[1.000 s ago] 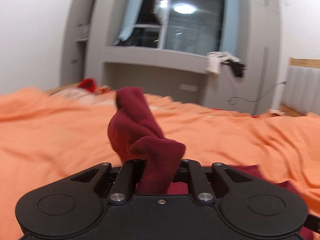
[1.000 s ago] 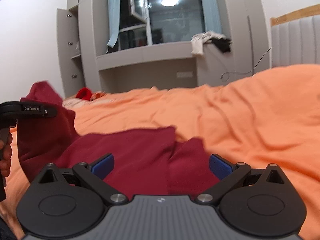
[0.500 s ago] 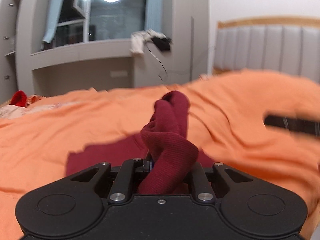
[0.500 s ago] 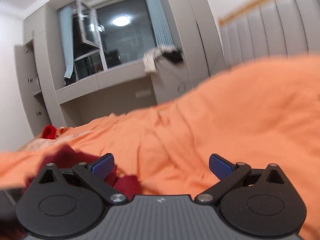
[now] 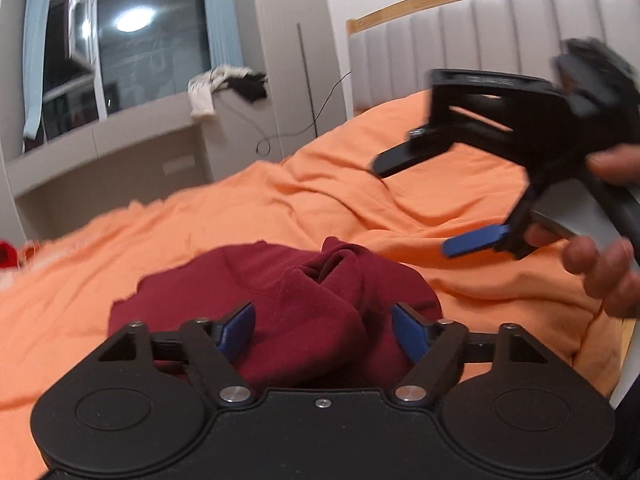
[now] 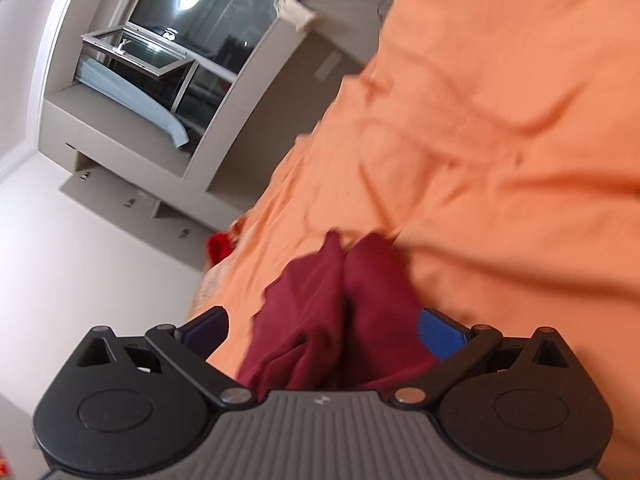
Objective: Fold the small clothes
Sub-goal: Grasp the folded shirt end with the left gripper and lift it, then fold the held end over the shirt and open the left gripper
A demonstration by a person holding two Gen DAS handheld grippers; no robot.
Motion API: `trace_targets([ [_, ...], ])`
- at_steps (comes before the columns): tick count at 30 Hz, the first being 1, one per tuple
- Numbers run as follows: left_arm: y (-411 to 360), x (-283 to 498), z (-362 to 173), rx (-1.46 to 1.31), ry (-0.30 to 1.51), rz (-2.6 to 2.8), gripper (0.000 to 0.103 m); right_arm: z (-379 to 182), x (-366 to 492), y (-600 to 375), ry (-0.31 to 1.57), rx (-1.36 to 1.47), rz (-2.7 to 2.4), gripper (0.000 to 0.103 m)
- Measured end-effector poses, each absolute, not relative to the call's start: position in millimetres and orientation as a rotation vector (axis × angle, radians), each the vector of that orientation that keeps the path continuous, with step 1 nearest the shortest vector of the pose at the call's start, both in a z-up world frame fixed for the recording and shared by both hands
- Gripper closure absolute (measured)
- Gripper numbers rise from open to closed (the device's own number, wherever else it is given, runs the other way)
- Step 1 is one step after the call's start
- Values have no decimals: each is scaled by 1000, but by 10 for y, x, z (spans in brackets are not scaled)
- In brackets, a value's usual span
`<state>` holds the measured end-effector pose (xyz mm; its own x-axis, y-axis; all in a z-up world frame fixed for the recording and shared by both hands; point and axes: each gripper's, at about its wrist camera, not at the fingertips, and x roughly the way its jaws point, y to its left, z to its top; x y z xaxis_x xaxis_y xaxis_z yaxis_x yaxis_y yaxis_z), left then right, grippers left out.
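Left gripper (image 5: 323, 330) jaws wide apart, gripping nothing; dark red garment (image 5: 288, 300) bunched on the orange bed sheet (image 5: 120, 248) directly between and ahead of its fingers. Right gripper (image 6: 323, 330) also spread wide, empty, tilted view, garment (image 6: 332, 312) between its fingers. Right gripper (image 5: 452, 204) hovers right of the garment, hand (image 5: 600, 256) holding it.
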<state>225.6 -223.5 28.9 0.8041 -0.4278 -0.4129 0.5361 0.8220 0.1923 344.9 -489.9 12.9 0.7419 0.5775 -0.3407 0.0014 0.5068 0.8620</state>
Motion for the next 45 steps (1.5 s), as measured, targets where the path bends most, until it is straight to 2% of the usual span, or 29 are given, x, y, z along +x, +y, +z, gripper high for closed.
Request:
trace_targets([
  [5, -2223, 2192, 308, 357, 311, -513, 22, 14, 3694, -4785, 748, 1021, 375, 0],
  [8, -2187, 2168, 331, 355, 295, -511, 23, 20, 3744, -4742, 729, 1028, 388, 0],
  [11, -2166, 2167, 350, 353, 280, -513, 32, 121, 3729, -4672, 684, 1006, 429, 3],
  [13, -2178, 2175, 349, 364, 285, -521, 51, 151, 3763, -4621, 669, 985, 441, 13],
  [14, -2186, 2183, 342, 369, 292, -528, 56, 146, 3800, -4599, 675, 971, 436, 16],
  [16, -2204, 2194, 327, 371, 305, -545, 67, 96, 3877, -4548, 702, 951, 404, 34],
  [17, -2214, 2192, 319, 371, 305, -548, 71, 57, 3924, -4536, 718, 950, 386, 42],
  [19, -2236, 2186, 301, 372, 303, -551, 80, -18, 3971, -4528, 736, 946, 359, 67],
  [22, -2261, 2179, 290, 374, 296, -544, 86, -42, 3966, -4510, 716, 914, 341, 81],
  [25, -2273, 2180, 294, 363, 290, -539, 89, 83, 3839, -4523, 633, 868, 353, 86],
  [31, -2345, 2102, 321, 299, 267, -545, 90, 407, 3553, -4592, 476, 735, 310, 89],
  [36, -2522, 2055, 280, 290, 278, -580, 90, 434, 3395, -4713, 487, 695, 257, 89],
  [39, -2580, 2043, 206, 287, 306, -605, 90, 387, 3334, -4800, 505, 675, 214, 95],
  [45, -2616, 2085, 33, 276, 364, -617, 88, 265, 3295, -4928, 565, 671, 180, 94],
])
